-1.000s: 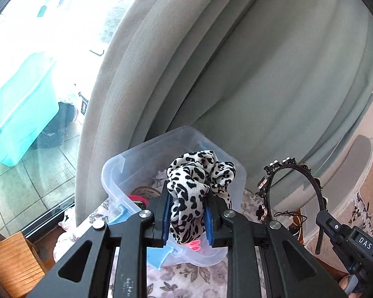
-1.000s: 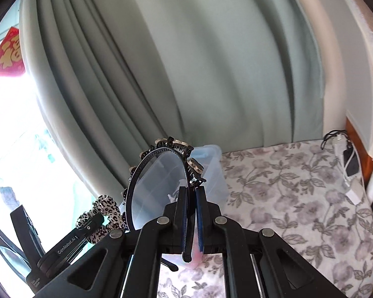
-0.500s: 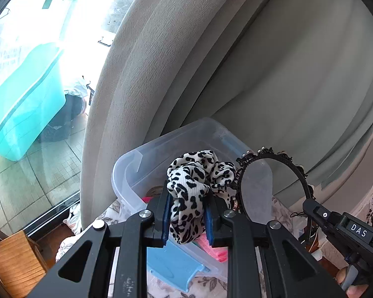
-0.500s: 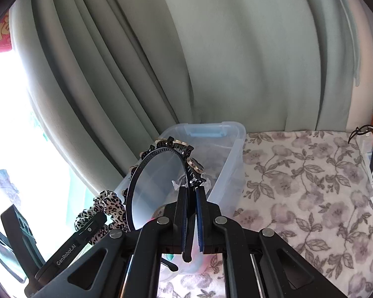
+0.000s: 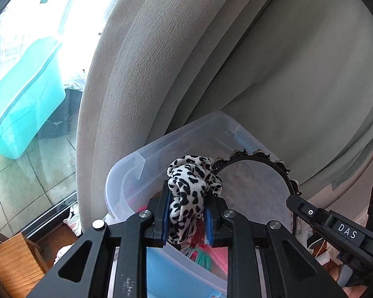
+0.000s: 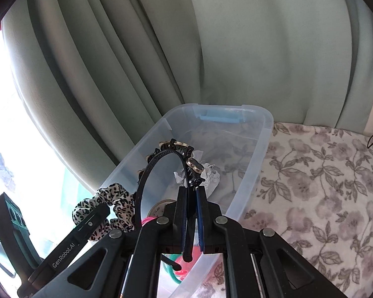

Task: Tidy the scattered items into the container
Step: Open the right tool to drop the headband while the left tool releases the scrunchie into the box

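Two tongs hang over the clear plastic box (image 6: pixel 251 134), which sits on a flowered bedspread (image 6: pixel 323 186) against a grey-green curtain (image 6: pixel 211 49). Left tongs (image 5: pixel 186 213) grip a leopard-print scrunchie (image 5: pixel 189 186) between their blue pads, above the near end of the box (image 5: pixel 186 139), with pink and teal odds just below them inside. Right tongs (image 6: pixel 192 198) are pinched tight on one end of a black studded headband (image 6: pixel 161 156), its arch standing upright ahead of them over the box, crumpled white paper (image 6: pixel 209 173) lying just beyond on the box floor.
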